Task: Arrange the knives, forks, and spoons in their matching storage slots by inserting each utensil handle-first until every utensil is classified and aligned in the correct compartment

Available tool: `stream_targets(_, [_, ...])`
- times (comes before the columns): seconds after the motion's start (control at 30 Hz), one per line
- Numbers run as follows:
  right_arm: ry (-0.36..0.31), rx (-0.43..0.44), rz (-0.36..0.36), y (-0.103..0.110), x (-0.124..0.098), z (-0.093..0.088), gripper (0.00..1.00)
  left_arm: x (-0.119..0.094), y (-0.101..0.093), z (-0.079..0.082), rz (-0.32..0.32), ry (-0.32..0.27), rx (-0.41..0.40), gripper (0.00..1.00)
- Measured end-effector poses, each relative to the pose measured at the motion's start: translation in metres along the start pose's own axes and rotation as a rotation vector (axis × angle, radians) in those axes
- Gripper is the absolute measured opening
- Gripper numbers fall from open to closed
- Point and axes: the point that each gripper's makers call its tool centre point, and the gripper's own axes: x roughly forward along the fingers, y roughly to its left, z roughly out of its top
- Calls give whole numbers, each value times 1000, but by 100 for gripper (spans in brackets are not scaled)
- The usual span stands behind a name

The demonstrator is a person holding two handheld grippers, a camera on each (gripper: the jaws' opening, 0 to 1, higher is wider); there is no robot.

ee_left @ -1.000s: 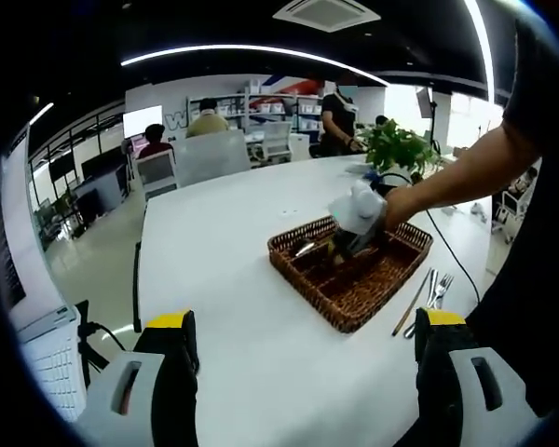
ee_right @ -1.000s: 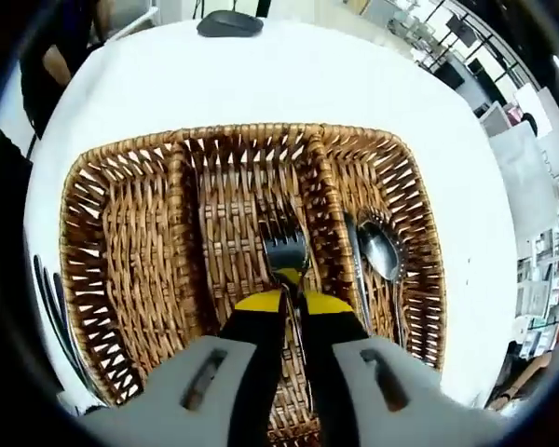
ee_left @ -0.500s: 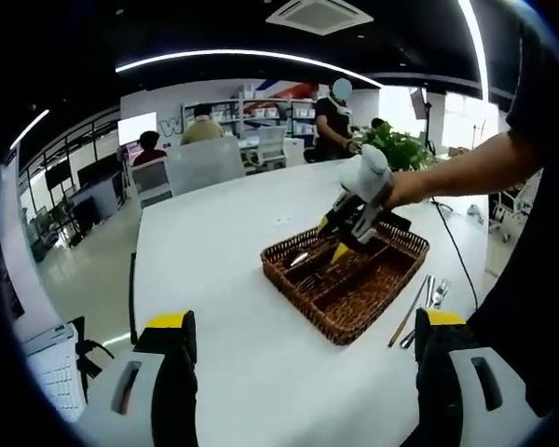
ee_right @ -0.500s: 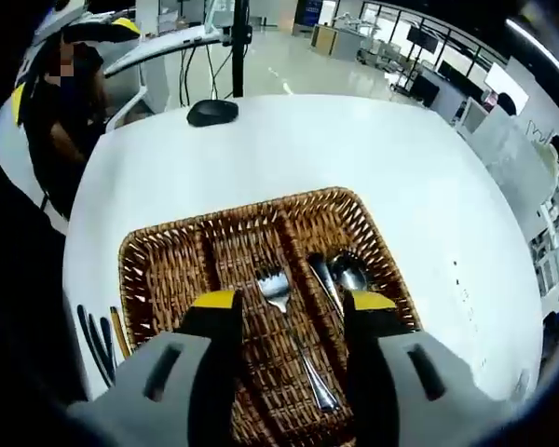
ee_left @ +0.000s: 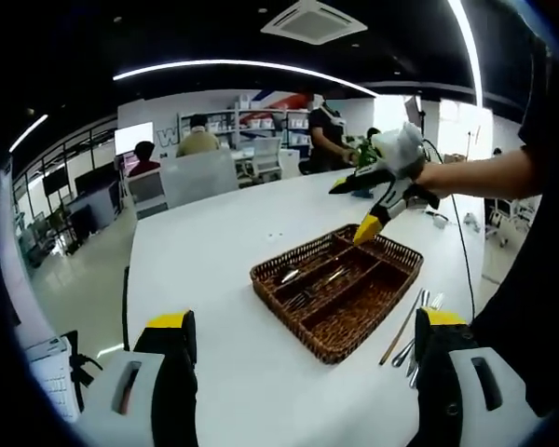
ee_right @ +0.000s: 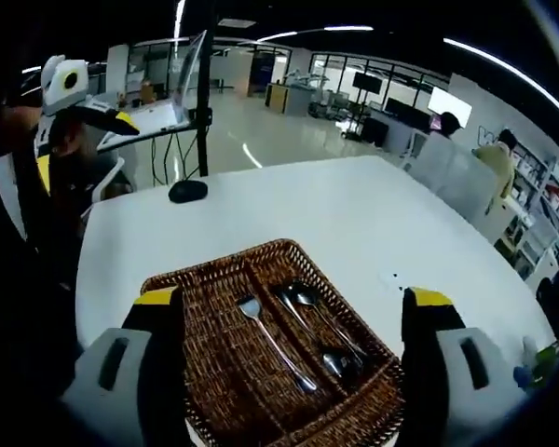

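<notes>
A: Eyes on the wicker basket, sitting on the white desk. Three long compartments. In the right gripper view the middle one holds a fork, and the one beside it has two spoons lying side by side, bowls pointing away from the camera.

B: And the third compartment?

A: Looks bare from here. Loose utensils lie on the desk just beside the basket's near edge in the left gripper view; which pieces they are is too small to tell.

B: What's changed?

A: A second ago the right gripper was down in the basket, pinched on that fork. Half a second ago it had let go and was lifting. Now it's well up above the basket's far corner, jaws spread wide, nothing in them. The fork stays in the middle slot, below and between the jaws in the right gripper view, well apart from them.

B: The left gripper?

A: Same as before: jaws wide, empty, the basket ahead between them. A black mouse sits at the desk's far end.
</notes>
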Motion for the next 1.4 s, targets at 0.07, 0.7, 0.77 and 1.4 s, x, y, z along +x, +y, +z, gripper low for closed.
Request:
stream_targets(0.07, [-4,20,-13,-3,-15,-3,100,2,-5,4,-2,-9,5,99])
stream_targets(0.7, [-118,171,-123,0,-132,-52,100,14,-40,18,15,-25,74,99])
stream_targets(0.77, [-125,181,-131,2,-140,-58,100,14,-43,16,18,-24,75,99])
stream_targets(1.4, [-55,256,-179,19,-210,-132,100,19,-91,-2,-20,2,85,99])
